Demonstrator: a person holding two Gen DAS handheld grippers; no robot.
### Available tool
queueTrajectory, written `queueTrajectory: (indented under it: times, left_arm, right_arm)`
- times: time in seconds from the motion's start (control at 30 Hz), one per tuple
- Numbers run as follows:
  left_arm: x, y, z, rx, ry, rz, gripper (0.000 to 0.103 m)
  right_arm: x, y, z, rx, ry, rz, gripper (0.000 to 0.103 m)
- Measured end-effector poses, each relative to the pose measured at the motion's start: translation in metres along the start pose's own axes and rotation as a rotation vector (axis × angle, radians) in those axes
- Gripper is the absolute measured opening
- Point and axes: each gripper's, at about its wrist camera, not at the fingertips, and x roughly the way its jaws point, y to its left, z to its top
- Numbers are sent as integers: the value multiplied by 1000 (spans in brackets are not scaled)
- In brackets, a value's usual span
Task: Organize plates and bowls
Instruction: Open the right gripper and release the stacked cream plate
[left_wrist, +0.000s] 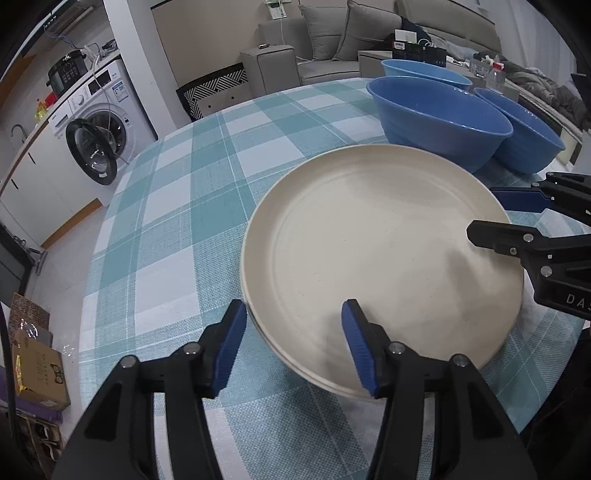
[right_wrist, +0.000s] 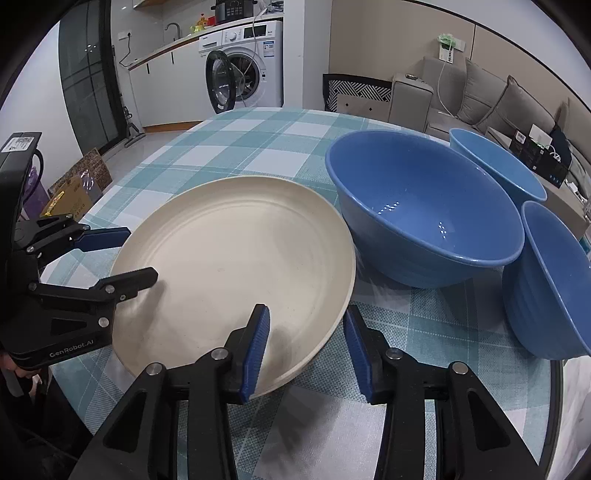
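A cream plate lies on top of another cream plate on the checked tablecloth; it also shows in the right wrist view. My left gripper is open, its jaws straddling the stack's near-left rim. My right gripper is open, its jaws straddling the stack's opposite rim. Each gripper shows in the other's view: the right one and the left one. Three blue bowls stand behind the plates: a large one, one at the far right and one at the near right.
The round table has a teal checked cloth. A washing machine and counter stand off the table's far side, a grey sofa behind the bowls, and cardboard boxes on the floor.
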Motion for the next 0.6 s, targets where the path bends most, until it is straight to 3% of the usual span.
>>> queueTrajectory:
  times: [0.2,0.33,0.6]
  left_arm:
    - [0,5,1,-31,5,-34,59]
    - [-7,9,2,-50,-24,-38,86]
    - [-23,21,6,-102,-80,-92,94]
  right_arm:
    - [-6,1,1,-3,-17,14,55]
    - [-9,1,1,-1,-34,22,75]
    - [-22,-3,4,25,-69,73,93]
